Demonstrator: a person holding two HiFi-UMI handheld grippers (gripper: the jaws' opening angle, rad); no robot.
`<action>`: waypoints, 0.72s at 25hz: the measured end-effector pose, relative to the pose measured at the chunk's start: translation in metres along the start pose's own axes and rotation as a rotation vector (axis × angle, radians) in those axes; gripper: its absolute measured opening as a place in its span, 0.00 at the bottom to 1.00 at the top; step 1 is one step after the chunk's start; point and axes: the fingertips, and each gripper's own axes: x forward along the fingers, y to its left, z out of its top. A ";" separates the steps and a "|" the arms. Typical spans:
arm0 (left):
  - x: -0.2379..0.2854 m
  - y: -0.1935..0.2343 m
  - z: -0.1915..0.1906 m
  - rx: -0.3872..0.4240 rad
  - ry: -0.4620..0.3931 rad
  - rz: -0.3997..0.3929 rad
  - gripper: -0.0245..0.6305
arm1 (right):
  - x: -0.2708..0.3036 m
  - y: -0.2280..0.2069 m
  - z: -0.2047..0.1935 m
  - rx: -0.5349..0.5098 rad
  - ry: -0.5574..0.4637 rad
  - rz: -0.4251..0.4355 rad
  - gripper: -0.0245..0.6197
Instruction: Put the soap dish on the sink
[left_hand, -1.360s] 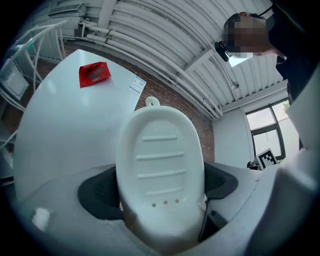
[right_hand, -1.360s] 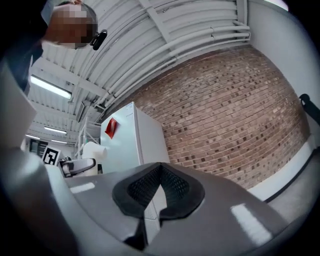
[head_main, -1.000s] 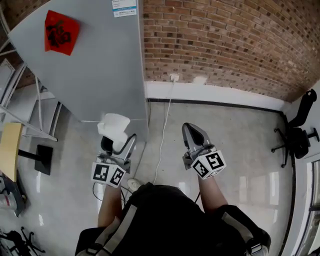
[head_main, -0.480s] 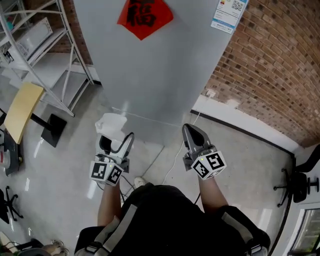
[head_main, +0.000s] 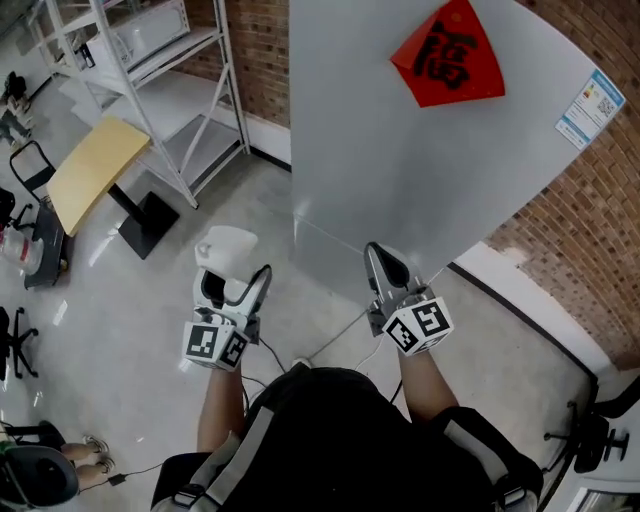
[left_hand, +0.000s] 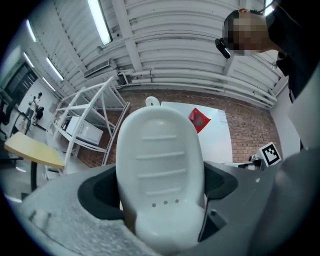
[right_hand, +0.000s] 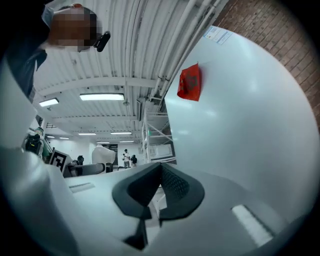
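Observation:
A white oval soap dish (head_main: 228, 248) with ribs and small drain holes stands up between the jaws of my left gripper (head_main: 234, 280), which is shut on its lower end. In the left gripper view the soap dish (left_hand: 160, 160) fills the middle, with the left gripper (left_hand: 161, 192) clamped on its base. My right gripper (head_main: 386, 264) is held level beside it, shut with nothing between its fingers; in the right gripper view the right gripper (right_hand: 160, 172) shows its dark pads pressed together. No sink shows in any view.
A tall grey panel (head_main: 400, 170) with a red paper square (head_main: 450, 55) stands just ahead. A brick wall (head_main: 590, 270) is at the right. White metal shelving (head_main: 170, 60) and a yellow-topped table (head_main: 95, 170) stand at the left. A cable (head_main: 335, 335) runs on the glossy floor.
The head view has swung left: the grey panel slid to the right of the picture, and the shelving and yellow table came into sight. Both grippers kept their pose and hold.

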 end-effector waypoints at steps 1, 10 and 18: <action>-0.006 0.011 0.004 0.007 -0.008 0.020 0.74 | 0.011 0.007 -0.003 -0.003 0.007 0.022 0.05; -0.074 0.082 0.019 0.041 -0.035 0.238 0.74 | 0.088 0.067 -0.033 0.005 0.089 0.214 0.05; -0.118 0.116 0.011 0.018 -0.044 0.384 0.74 | 0.152 0.137 -0.056 0.008 0.143 0.429 0.05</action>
